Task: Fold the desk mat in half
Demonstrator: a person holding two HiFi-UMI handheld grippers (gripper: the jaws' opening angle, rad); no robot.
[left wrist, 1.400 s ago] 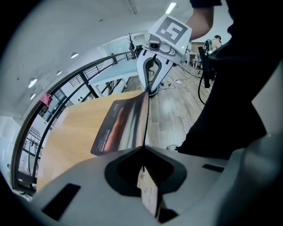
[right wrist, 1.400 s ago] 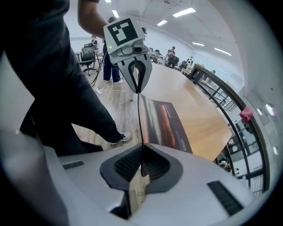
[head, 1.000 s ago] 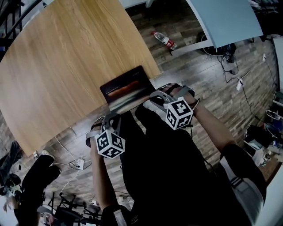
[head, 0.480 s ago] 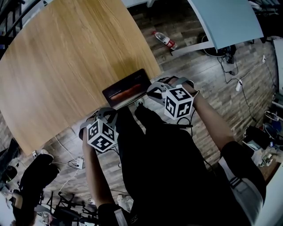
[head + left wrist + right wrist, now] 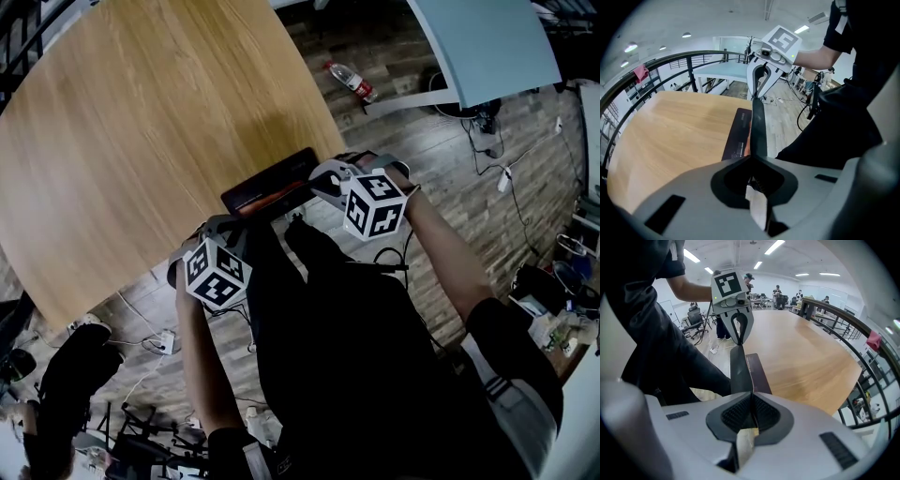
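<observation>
The left gripper (image 5: 752, 161) and right gripper (image 5: 751, 397) each clench the near edge of the desk mat (image 5: 272, 178). Open table (image 5: 141, 122) spreads far and left.

Worktop (image 5: 141, 141): pale wood grain, curved edge.
Floor (image 5: 450, 178): dark wood planks with cables trailing across.
Bottle (image 5: 349, 82): lies on its side on the floor, apart from the worktop.
Railing (image 5: 670, 63): dark, curves beyond the worktop.
Pink cloth (image 5: 641, 72): draped on the railing.

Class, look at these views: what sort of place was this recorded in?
Probably an open-plan office or lab, perhaps on an upper floor: a large wooden table, a black railing beside it, and office chairs further back.
</observation>
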